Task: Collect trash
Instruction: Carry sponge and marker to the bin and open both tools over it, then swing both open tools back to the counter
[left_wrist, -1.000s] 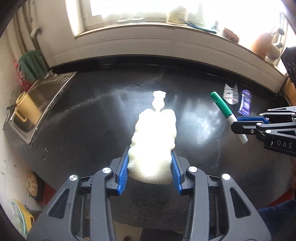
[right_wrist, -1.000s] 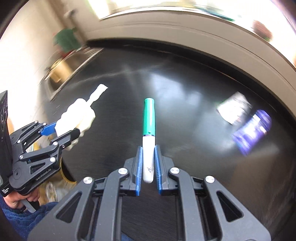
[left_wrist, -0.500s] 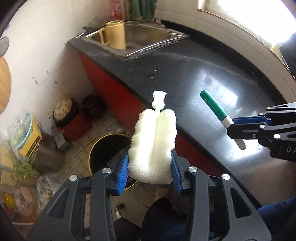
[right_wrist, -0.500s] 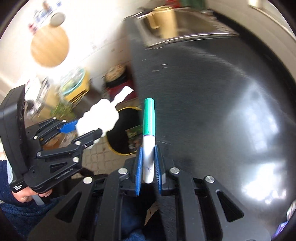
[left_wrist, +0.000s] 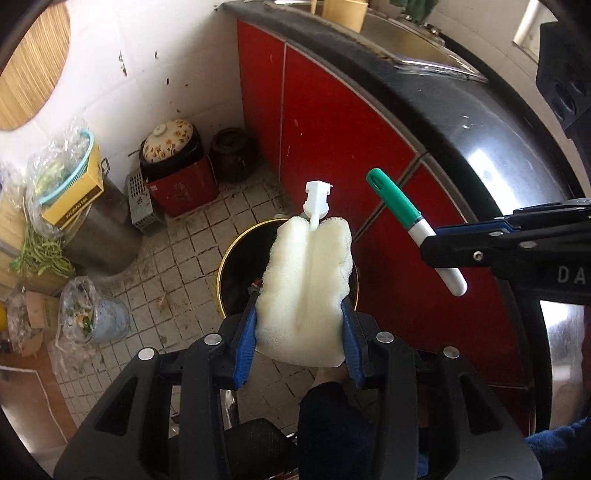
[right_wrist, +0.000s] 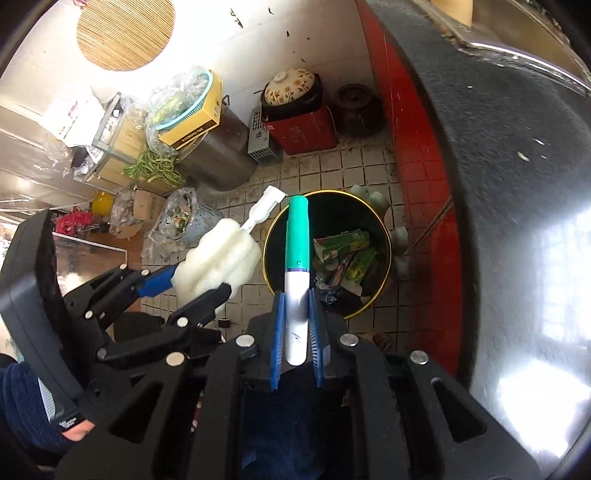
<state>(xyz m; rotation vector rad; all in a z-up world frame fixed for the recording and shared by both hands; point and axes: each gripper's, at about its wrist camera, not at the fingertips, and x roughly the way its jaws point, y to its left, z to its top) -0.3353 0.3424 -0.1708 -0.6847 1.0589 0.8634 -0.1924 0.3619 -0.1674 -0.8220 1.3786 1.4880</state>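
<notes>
My left gripper (left_wrist: 300, 314) is shut on a white sponge brush head (left_wrist: 308, 280) with a short plastic stem, held over the floor above a black bin with a yellow rim (left_wrist: 236, 254). My right gripper (right_wrist: 296, 310) is shut on a marker with a green cap (right_wrist: 295, 258), its tip pointing over the same bin (right_wrist: 273, 225), which holds crumpled wrappers (right_wrist: 347, 258). Each view shows the other tool too: the marker (left_wrist: 410, 229) to the right in the left wrist view, the sponge (right_wrist: 218, 258) to the left in the right wrist view.
Red cabinet doors (left_wrist: 332, 122) under the black counter (left_wrist: 509, 147) run along the right. On the tiled floor (left_wrist: 177, 258) stand a red box with a flowered pot (left_wrist: 173, 162), a dark jar (left_wrist: 232, 155), a metal drum (left_wrist: 99, 229) and a bagged bucket (left_wrist: 88, 314).
Both grippers swung off the black counter and tipped down over the floor bin, still holding the sponge and the marker. The bin has come closer and more central.
</notes>
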